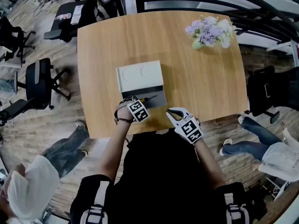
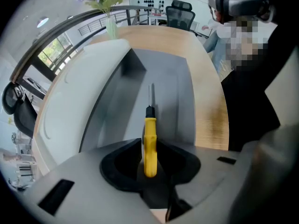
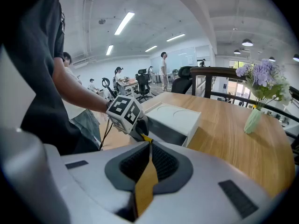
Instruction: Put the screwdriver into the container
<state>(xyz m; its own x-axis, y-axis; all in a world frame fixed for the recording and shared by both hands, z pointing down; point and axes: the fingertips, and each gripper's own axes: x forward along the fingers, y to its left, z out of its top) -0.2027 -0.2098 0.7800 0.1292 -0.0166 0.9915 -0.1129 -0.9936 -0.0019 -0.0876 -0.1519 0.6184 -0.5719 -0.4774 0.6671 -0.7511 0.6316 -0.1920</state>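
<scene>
Wooden office table (image 1: 201, 83); left hand-held gripper (image 2: 150, 147) open around screwdriver (image 2: 149, 129); right hand-held gripper (image 3: 150, 144) closed.

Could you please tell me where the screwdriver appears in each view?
Head view: screwdriver at centre, over the container.
Left gripper view: lower centre, handle between the fingers.
Right gripper view: yellow sliver near centre, before the container.
Shared landmark: the container.

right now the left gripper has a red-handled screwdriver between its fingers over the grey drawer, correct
Not quite: the handle is yellow, not red. The left gripper view shows the yellow-handled screwdriver between the fingers of the left gripper, over the grey drawer.
</scene>
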